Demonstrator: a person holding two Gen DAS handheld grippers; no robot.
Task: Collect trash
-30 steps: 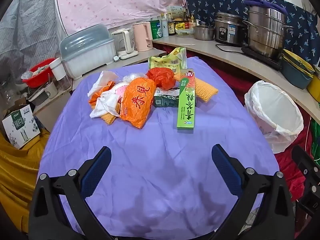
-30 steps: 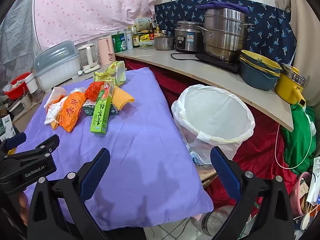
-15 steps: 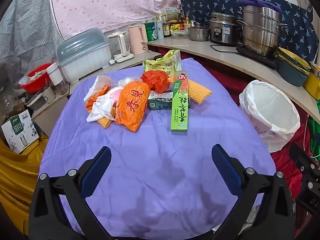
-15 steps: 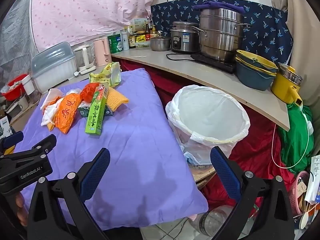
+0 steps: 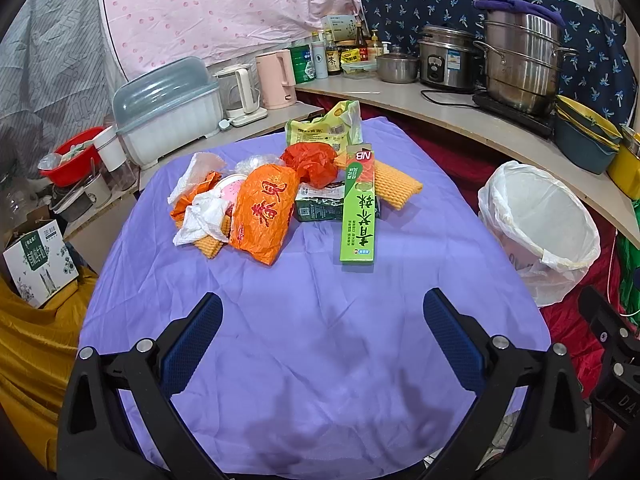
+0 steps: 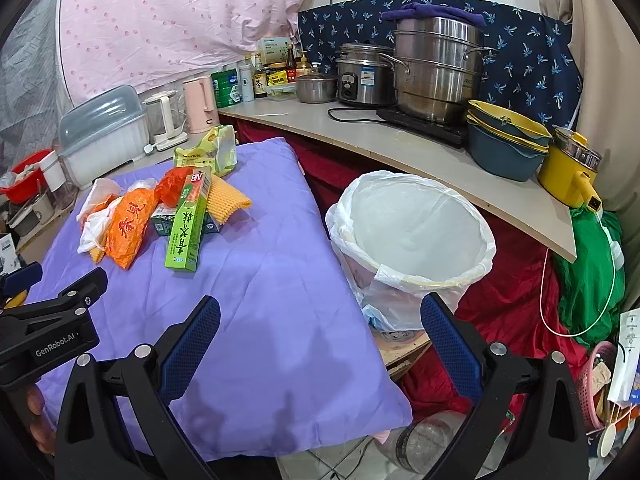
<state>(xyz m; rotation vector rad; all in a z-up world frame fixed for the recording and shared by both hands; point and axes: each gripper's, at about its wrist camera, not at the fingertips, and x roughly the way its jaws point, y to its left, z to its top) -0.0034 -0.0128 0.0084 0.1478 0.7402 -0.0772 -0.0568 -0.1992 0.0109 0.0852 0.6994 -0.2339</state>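
A pile of trash lies at the far side of the purple-covered table: a green box, an orange bag, a red wrapper, white tissue, a yellow foam net and a yellow-green bag. The green box and orange bag also show in the right wrist view. A white-lined trash bin stands right of the table, also in the left wrist view. My left gripper is open and empty, short of the pile. My right gripper is open and empty over the table's right edge.
A curved counter behind holds steel pots, a rice cooker, stacked bowls and a yellow pot. A dish box and kettles stand at the back left. A cardboard box sits left on yellow cloth.
Both views have shifted slightly; the pile and bin sit a little lower and closer to centre. Both grippers stay open and empty.
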